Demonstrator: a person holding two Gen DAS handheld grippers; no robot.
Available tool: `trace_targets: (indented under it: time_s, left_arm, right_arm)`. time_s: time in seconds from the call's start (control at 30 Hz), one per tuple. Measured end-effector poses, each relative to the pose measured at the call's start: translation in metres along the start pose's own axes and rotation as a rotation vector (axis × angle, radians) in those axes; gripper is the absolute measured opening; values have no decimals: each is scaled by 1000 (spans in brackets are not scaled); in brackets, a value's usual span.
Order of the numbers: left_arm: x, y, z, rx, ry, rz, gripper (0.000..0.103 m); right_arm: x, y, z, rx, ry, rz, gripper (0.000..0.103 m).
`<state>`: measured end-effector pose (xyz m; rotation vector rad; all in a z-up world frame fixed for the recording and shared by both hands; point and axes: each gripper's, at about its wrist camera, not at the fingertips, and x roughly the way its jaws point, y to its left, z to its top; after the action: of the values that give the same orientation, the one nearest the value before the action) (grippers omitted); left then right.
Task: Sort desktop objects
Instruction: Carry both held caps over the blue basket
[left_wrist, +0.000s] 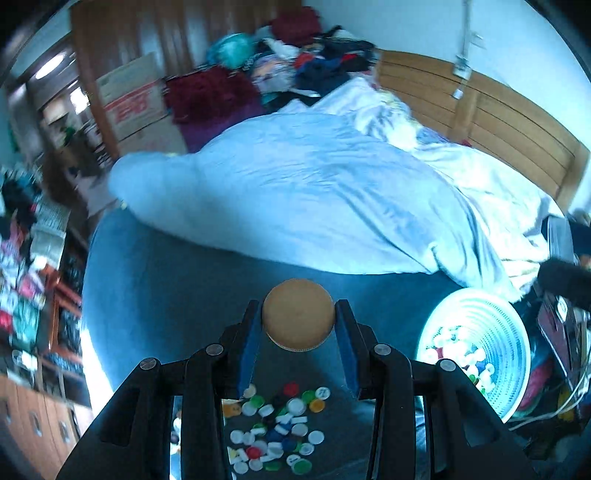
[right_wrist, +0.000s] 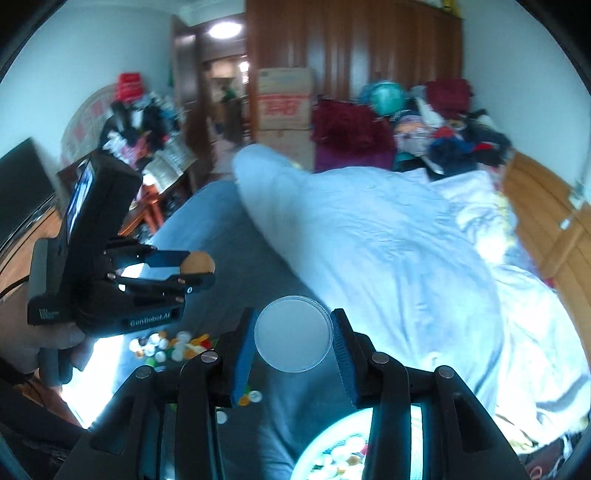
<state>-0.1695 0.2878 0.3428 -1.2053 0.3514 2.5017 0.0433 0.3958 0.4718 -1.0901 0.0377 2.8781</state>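
The left gripper (left_wrist: 298, 325) had its blue-padded fingers (left_wrist: 250, 345) pressed on either side of an orange-tan round cap (left_wrist: 297, 318), holding it clear above the bed. The right gripper (right_wrist: 294, 334) gripped a larger pale grey lid (right_wrist: 294, 334) with a ribbed rim between its own blue fingers (right_wrist: 244, 354), the pads touching the rim on both sides.

Taking the white basket (left_wrist: 491, 332) as landmark: in the left wrist view it sat on the dark blue bedsheet (left_wrist: 166, 295), to the right of the held cap, with a heap of small caps, mostly white, inside it. A loose scatter of bottle caps (left_wrist: 277, 432) in white, green, red, yellow and blue lay on the sheet to the left of the basket, just under the left gripper. In the right wrist view the basket (right_wrist: 317, 439) showed under the right gripper, and the same scatter (right_wrist: 173, 341) lay to its upper left.

Above and left of the basket in that view, the left gripper (right_wrist: 197, 267) appeared with the tan cap (right_wrist: 197, 261) in its fingers, and a person's hand (right_wrist: 40, 343) held its handle.

Beyond the basket a rumpled pale blue duvet (left_wrist: 332, 192) covered the bed, with a wooden headboard (left_wrist: 480, 110) to the right, and piled clothes (left_wrist: 314, 55) and a cardboard box (left_wrist: 135, 96) further off
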Motion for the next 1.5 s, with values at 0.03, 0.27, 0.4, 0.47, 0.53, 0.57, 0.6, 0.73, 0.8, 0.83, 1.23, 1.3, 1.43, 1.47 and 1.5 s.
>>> trace_targets:
  time_s: [0.03, 0.27, 0.4, 0.47, 0.53, 0.57, 0.6, 0.73, 0.8, 0.83, 1.23, 1.3, 1.43, 1.47, 1.5]
  left_arm:
    - [0, -9, 5, 21, -1, -9, 34]
    - [-4, -60, 30, 121, -8, -63, 34]
    - [-5, -89, 36, 170, -9, -93, 34]
    - [-5, -103, 38, 195, -8, -110, 34]
    - [-4, -118, 42, 217, -5, -124, 34]
    - [-3, -125, 42, 228, -2, -132, 34]
    - [-2, -132, 43, 242, 2, -142, 34]
    - [1, -159, 41, 291, 18, -176, 34]
    - [3, -174, 40, 315, 29, -197, 34]
    - [4, -181, 40, 325, 35, -206, 34]
    - [25, -246, 27, 424, 142, -324, 34]
    - [26, -253, 27, 434, 151, -335, 34]
    - [30, -261, 26, 446, 157, -346, 34]
    - [31, -263, 27, 448, 158, -347, 34]
    - [31, -263, 27, 449, 159, -350, 34]
  right_arm:
    - [-6, -7, -3, 14, -3, -15, 44]
    - [-34, -43, -15, 98, -5, -103, 44]
    - [-45, -60, -29, 135, 2, -128, 44]
    - [-51, -67, -37, 152, 7, -141, 44]
    - [-56, -75, -45, 172, 17, -155, 44]
    - [-57, -79, -48, 181, 20, -162, 44]
    - [-60, -82, -52, 190, 23, -170, 44]
    - [-65, -99, -68, 231, 49, -198, 44]
    - [-67, -108, -78, 258, 68, -208, 44]
    - [-67, -112, -81, 268, 78, -211, 44]
    - [-67, -152, -133, 386, 188, -245, 44]
    - [-66, -157, -138, 403, 195, -256, 44]
    - [-65, -163, -142, 418, 204, -262, 44]
    - [-65, -164, -143, 420, 205, -263, 44]
    - [-64, -165, -143, 421, 207, -265, 44]
